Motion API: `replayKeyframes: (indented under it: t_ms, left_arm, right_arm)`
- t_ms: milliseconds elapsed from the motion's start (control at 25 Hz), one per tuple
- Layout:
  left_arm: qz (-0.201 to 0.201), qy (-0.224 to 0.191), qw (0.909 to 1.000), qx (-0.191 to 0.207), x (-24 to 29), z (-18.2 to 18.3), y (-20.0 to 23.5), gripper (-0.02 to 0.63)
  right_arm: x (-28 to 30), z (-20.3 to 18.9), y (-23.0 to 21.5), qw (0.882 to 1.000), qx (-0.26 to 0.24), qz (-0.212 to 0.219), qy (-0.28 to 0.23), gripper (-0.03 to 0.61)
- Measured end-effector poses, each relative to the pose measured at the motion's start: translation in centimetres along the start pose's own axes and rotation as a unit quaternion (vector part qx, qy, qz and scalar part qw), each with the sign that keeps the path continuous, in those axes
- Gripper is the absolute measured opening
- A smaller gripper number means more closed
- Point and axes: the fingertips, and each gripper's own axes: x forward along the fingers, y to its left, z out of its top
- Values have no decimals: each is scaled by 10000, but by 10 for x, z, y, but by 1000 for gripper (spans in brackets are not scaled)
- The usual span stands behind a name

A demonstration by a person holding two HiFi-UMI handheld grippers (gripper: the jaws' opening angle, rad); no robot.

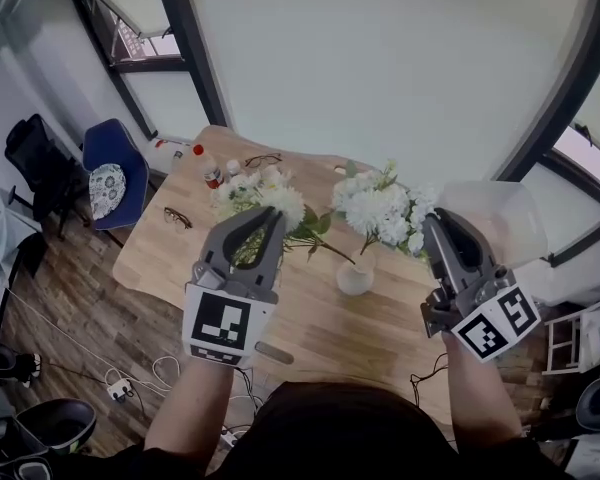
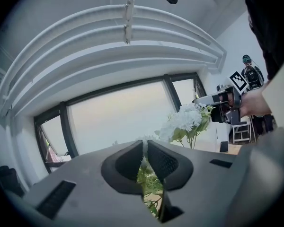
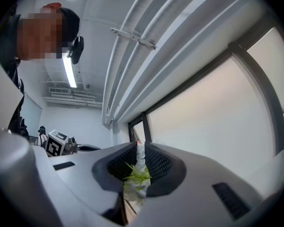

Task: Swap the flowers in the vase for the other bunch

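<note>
our left gripper [image 1: 264,224] pinches one bunch [image 1: 263,194], our right gripper [image 1: 432,224] pinches the other bunch [image 1: 380,208]. they look light, soft and bendy, so we should hold stems gently.

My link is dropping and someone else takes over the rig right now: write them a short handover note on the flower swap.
Left gripper: shut on the left bunch of white flowers, held above the table.
Right gripper: shut on the right bunch, likewise in the air.
Vase: upright on the table, below the right bunch; stems hang near its mouth, whether any is inside I cannot tell.
Done: both bunches gripped; which one came from the vase is not visible.
Left: put the new bunch in the vase, lay the old one down.
</note>
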Motion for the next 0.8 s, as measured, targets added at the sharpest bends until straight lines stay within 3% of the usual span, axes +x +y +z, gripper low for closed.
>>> replayKeyframes:
  t_ms: [440, 800]
  left_arm:
    - [134, 136, 9994, -274, 3, -7, 3, 35]
    - [53, 343, 9988, -348, 9, -48, -8, 35]
  right_arm:
    - [-5, -12, -16, 9995, 134, -123, 260, 66]
    - [4, -56, -10, 9977, 379, -276, 490, 66]
